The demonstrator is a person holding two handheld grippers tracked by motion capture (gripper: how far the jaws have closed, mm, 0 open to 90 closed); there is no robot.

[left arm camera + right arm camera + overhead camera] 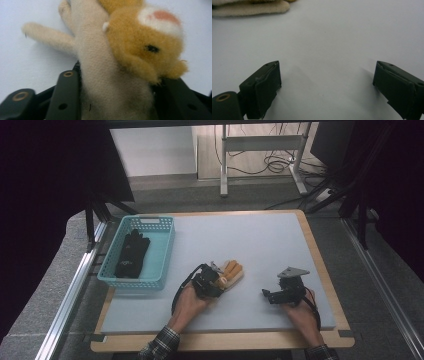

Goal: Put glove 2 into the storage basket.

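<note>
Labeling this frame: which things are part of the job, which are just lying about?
In the job:
- plush glove, clamped in the left hand-held gripper
- teal basket
- black glove inside the basket

Lying about:
- right hand-held gripper, open over bare mat

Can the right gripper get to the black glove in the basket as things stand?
Probably not directly: the black glove lies in the blue basket at far left, and the left gripper, shut on the plush toy, sits between it and the open right gripper.
</note>
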